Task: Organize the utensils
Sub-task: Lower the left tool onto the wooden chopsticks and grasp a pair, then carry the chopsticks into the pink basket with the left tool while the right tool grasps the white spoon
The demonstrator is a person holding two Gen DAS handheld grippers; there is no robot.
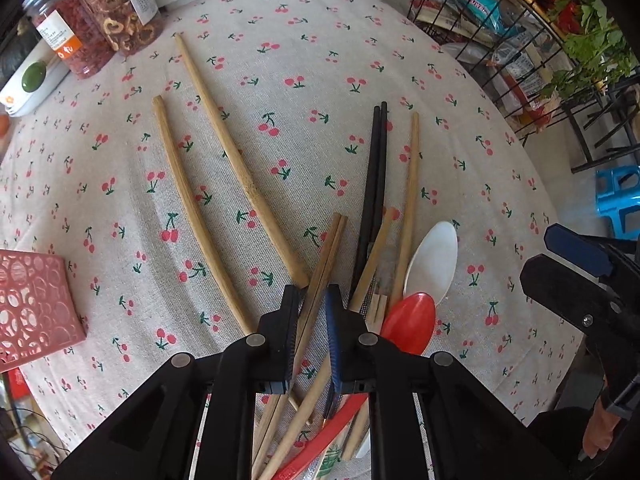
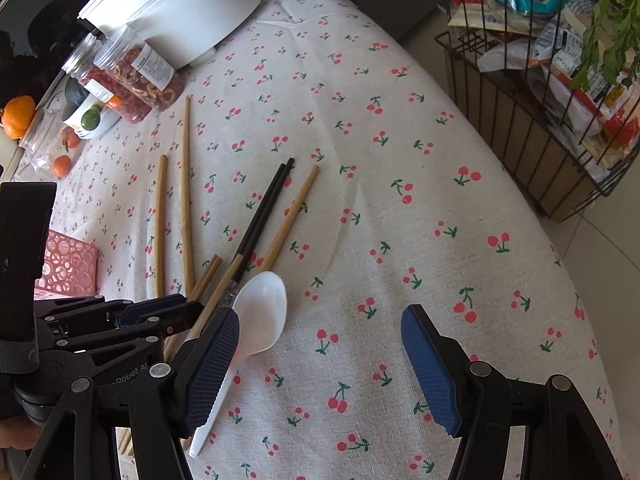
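On the cherry-print tablecloth (image 1: 304, 60) lies a heap of utensils. My left gripper (image 1: 312, 332) points straight down and is shut on a pair of dark brown chopsticks (image 1: 334, 236) near their middle. Beside it lie black chopsticks (image 1: 374, 184), a pale wooden chopstick (image 1: 410, 200), a white spoon (image 1: 434, 256) and a red spoon (image 1: 410, 322). Two long bamboo chopsticks (image 1: 188, 200) lie apart to the left. My right gripper (image 2: 320, 364) hovers open over bare cloth, its left finger just over the white spoon (image 2: 262, 312) handle. The left gripper (image 2: 160, 312) shows at that view's left.
A pink perforated holder (image 1: 32, 304) stands at the left table edge. Jars of dried fruit (image 1: 116, 12), a white dish and a white appliance (image 2: 172, 12) crowd the far left. A black wire rack (image 1: 520, 40) of packets and a blue stool (image 1: 618, 200) stand off the table's right.
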